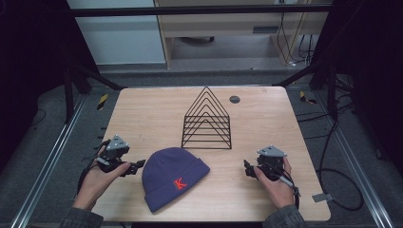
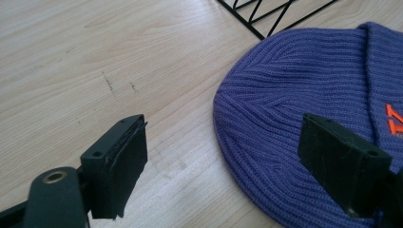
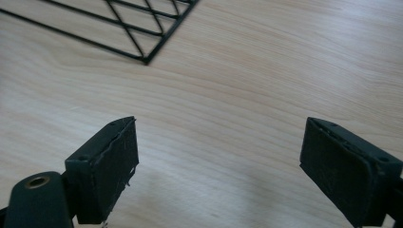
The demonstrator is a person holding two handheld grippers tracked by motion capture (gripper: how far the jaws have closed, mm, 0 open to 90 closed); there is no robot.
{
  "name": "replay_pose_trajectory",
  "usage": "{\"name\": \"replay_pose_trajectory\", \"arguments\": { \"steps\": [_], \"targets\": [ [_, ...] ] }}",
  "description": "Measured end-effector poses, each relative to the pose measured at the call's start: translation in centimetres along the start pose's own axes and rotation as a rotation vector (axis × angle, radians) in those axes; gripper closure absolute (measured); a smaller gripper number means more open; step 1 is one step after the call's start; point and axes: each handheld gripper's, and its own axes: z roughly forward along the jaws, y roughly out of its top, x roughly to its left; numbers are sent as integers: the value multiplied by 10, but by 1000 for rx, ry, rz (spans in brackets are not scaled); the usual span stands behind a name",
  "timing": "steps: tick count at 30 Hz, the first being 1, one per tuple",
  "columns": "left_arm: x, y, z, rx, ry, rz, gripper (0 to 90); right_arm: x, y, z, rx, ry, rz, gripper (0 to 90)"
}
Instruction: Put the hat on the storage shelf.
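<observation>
Both claws gape wide (empty): left claw [image 1: 138, 165] beside the beanie [image 1: 173, 178], right claw [image 1: 247, 168] apart.

Hat [image 1: 174, 178] is lying on table [image 1: 266, 118] at 6 o'clock; rack [image 1: 207, 121] is standing behind it, centre; disc [image 1: 234, 99] is sitting at 1 o'clock beyond rack.

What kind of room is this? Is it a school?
Probably a lab or workshop, not a classroom: a wooden table inside a metal frame, loose cables on the floor, and a hand-held gripper beside a hat.
</observation>
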Motion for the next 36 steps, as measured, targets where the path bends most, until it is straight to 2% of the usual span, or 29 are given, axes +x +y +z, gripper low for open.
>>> {"name": "replay_pose_trajectory", "arguments": {
  "steps": [3,5,6,10,16,21,23,26,36],
  "targets": [
    [-2,7,4,51,33,-9,152,12,2,-7,-13,23,-53,114],
    [-2,8,6,59,33,-22,148,16,3,-8,-14,38,-61,121],
    [-1,9,10,79,33,-34,147,17,3,-9,-13,46,-64,128],
    [-2,11,16,111,42,-33,150,18,4,-7,-11,57,-74,148],
    [-4,14,28,151,34,-15,190,17,3,-8,2,65,-59,169],
    [-7,12,41,175,1,-26,249,16,3,-7,15,66,-60,169],
    [-10,10,49,207,-15,-21,274,16,3,-7,16,67,-56,169],
    [-12,7,56,229,-23,-22,309,16,2,-6,19,67,-60,169],
    [-15,5,69,259,-38,-30,371,17,2,-5,27,71,-62,167]
  ]
}}
